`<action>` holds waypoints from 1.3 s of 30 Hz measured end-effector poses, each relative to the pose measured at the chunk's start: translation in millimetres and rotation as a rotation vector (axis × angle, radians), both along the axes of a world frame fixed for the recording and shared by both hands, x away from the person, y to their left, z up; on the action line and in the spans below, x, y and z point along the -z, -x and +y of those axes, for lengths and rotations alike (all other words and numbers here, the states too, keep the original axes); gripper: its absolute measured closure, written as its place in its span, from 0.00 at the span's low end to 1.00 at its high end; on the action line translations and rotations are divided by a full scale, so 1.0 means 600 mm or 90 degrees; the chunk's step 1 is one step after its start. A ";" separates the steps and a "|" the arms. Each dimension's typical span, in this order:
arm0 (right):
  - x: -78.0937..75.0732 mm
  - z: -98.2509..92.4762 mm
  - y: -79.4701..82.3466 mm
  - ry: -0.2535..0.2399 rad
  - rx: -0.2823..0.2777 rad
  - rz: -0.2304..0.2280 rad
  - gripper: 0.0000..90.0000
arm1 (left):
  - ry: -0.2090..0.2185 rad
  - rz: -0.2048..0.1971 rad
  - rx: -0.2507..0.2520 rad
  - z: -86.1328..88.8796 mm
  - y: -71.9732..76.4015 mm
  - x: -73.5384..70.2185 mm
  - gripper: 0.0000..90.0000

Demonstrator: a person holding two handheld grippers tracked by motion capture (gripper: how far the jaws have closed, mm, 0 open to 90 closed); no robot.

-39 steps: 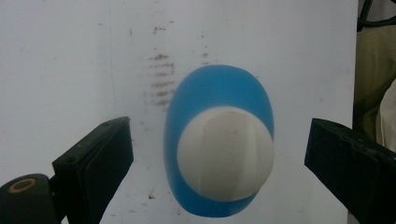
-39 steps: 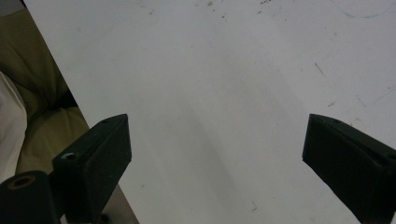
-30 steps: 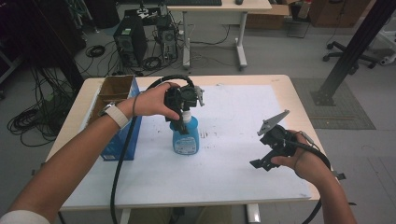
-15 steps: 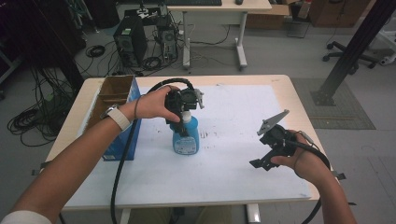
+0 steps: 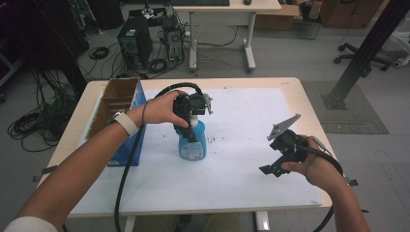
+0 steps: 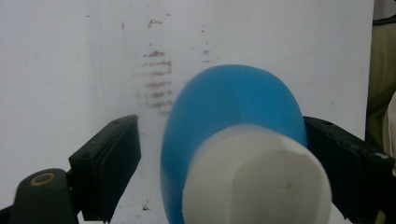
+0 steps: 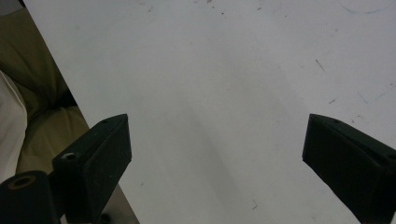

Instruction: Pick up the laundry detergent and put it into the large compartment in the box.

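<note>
A blue spray bottle [image 5: 192, 143] with a white top stands upright near the middle of the white sheet [image 5: 241, 179]. My left gripper [image 5: 193, 118] comes down over its top from above. In the left gripper view the bottle's blue body [image 6: 233, 102] and white cap [image 6: 257, 182] sit between the jaws of the left gripper [image 6: 219, 154]. These jaws have just been closing. The right one is at the bottle's side, while a narrow gap remains at the left one. My right gripper [image 5: 275, 155] hovers over the sheet's right part. The right gripper [image 7: 215, 154] is open with nothing between its jaws.
An open cardboard box [image 5: 116, 96] with a blue carton [image 5: 126, 151] against it stands at the table's left edge. The person's trousers [image 7: 28, 70] lie past the near table edge. Desks, computers and cables stand on the floor beyond.
My left gripper has edged slightly down and right over the bottle's top. The bottle and the right gripper have stayed where they were.
</note>
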State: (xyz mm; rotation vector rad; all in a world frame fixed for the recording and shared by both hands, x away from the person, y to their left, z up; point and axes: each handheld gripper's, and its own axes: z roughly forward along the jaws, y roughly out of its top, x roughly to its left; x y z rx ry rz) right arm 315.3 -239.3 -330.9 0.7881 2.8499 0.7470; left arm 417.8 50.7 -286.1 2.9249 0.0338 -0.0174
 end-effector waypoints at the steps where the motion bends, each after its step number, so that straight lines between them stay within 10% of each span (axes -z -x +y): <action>1: 0.000 0.000 0.000 0.000 0.000 0.001 0.09 | -0.001 0.000 0.002 0.000 -0.001 0.000 0.18; 39: 0.001 -0.004 0.003 -0.001 0.004 0.000 0.09 | -0.005 -0.002 0.008 0.002 0.004 -0.003 0.41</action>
